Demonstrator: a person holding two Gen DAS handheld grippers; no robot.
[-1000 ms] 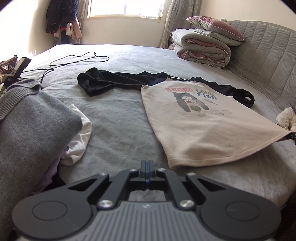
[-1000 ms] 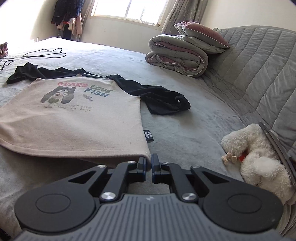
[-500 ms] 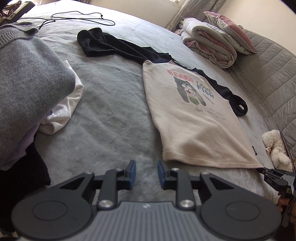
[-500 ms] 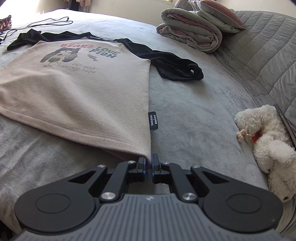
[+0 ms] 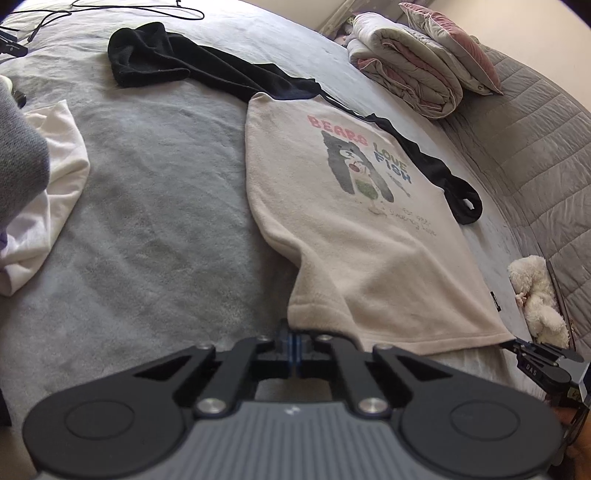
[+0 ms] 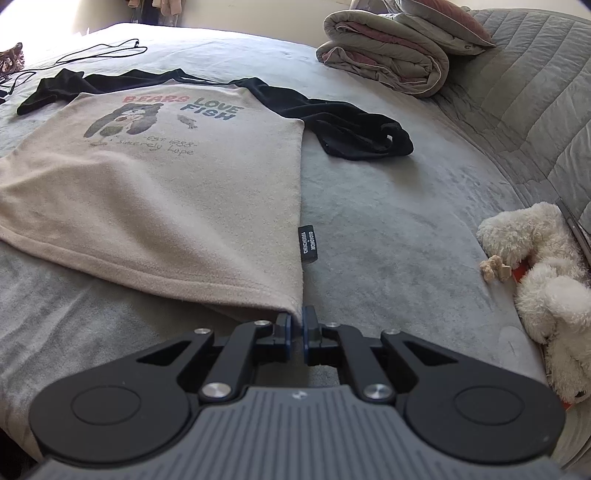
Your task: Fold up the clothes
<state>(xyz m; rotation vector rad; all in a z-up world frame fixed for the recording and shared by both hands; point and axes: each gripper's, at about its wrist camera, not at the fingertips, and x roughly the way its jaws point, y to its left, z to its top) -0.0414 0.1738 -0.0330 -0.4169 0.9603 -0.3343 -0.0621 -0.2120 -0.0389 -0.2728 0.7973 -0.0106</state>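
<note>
Left gripper [image 5: 294,347] newly clamped on cream fleece bear-print shirt's [image 5: 354,221] hem, right gripper [image 6: 298,332] pinching opposite corner, ready to fold.

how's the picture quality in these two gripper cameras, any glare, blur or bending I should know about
Left wrist view: sharp on the beige shirt, fisheye curving the bed, corners vignetted. Right wrist view: sunlight washes out the far top-left of the bed, the shirt print stays readable, the white plush toy looks stretched near the right edge.
</note>
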